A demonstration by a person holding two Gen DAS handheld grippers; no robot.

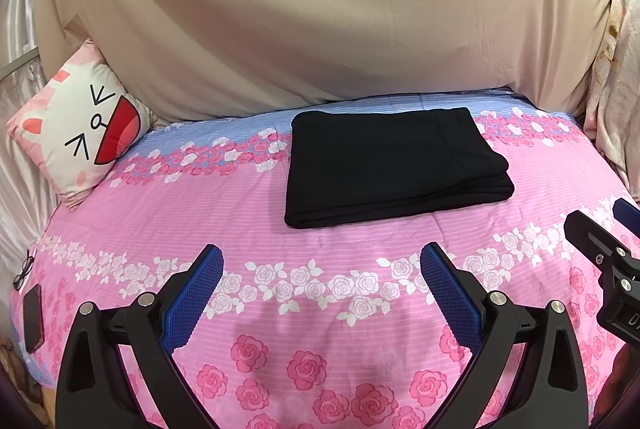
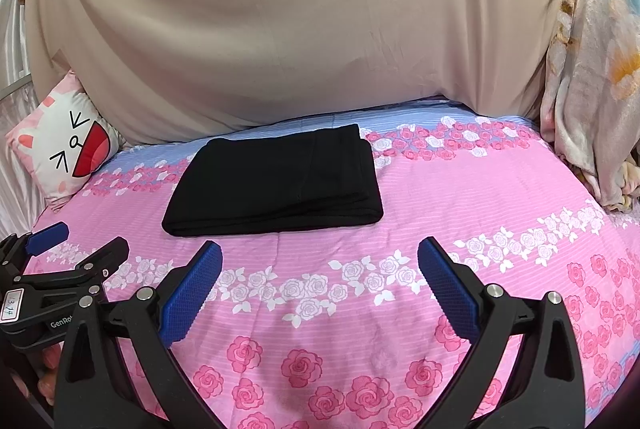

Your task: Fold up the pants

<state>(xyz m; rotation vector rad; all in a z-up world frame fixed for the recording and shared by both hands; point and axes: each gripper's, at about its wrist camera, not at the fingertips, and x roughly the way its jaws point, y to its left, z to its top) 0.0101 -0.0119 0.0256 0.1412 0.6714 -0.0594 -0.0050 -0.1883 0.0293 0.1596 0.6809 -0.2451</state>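
Both tools hang low over the near part of the bed, side by side and aimed toward the far edge. The left tool (image 1: 322, 261) is spread wide, its blue pads (image 1: 196, 293) well apart with nothing but pink rose-print bedspread (image 1: 320, 329) between them. The right tool (image 2: 320, 261) is just the same: released, pads splayed, gripping nothing. From the right wrist view the left tool (image 2: 70, 241) shows at the lower left, jaws parted, with fingertips of the person's hand visible beneath it. From the left wrist view only part of the right tool (image 1: 600, 229) peeks in at the right edge.

Ahead of both sit the pants (image 1: 394, 165), black, folded into a compact flat rectangle of stacked layers. They lie on the bedspread toward the far edge of the bed, roughly midway across it, well apart from either tool. The long axis of the bundle runs left to right across the bed, parallel to the far edge; the layered folds show along the near-right corner, and the near edge looks like a smooth fold line.

A cat-face cushion (image 1: 78, 133) leans at the far left corner of the bed. A beige sheet (image 1: 320, 9) drapes behind the far edge, and a floral blanket (image 2: 592, 69) hangs at the far right corner. Near the left edge lie a dark phone (image 1: 32, 317) and a pair of glasses (image 1: 24, 269).
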